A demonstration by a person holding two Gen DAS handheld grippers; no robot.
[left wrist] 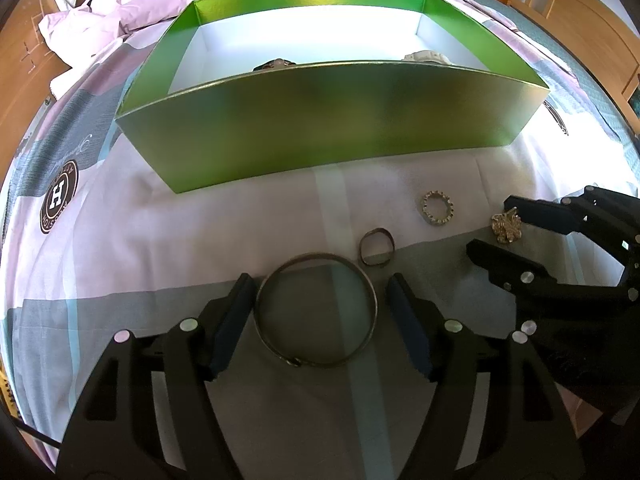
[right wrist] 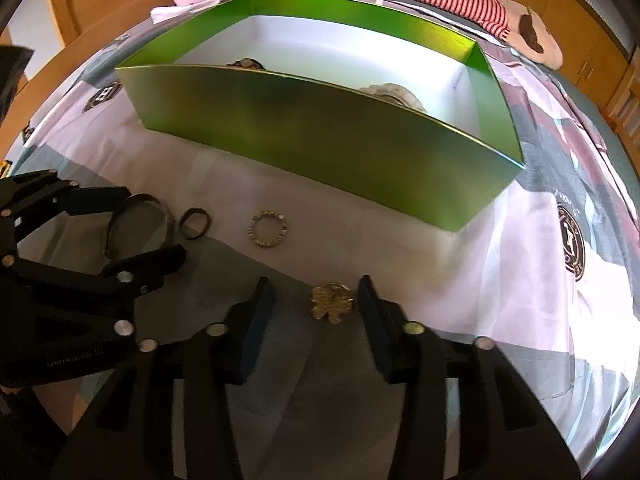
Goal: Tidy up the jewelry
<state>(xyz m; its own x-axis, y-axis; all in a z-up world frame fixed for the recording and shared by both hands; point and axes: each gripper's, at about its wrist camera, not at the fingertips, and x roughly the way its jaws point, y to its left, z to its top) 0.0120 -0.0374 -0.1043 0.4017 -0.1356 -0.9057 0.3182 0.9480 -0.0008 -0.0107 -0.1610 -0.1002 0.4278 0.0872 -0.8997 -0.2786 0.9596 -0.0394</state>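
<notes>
I am straddling the metal bangle [left wrist: 316,310] lying on the bedsheet [left wrist: 168,248] with my left claw [left wrist: 320,312] spread, pads not yet pressing; I should be closing squarely across its rim. My right claw [right wrist: 314,312] is bracketing the gold brooch [right wrist: 332,302], spread too. A dark ring [left wrist: 376,247] and beaded ring [left wrist: 437,208] are lying close; the green box [left wrist: 320,136] is waiting beyond.

So the box [left wrist: 320,120] sits on the bed [left wrist: 120,240], with a bangle [left wrist: 316,312], band ring [left wrist: 377,247], beaded ring [left wrist: 437,208] and brooch [left wrist: 506,227] lined up left to right before it. Two pieces, maybe watches, lie inside.
</notes>
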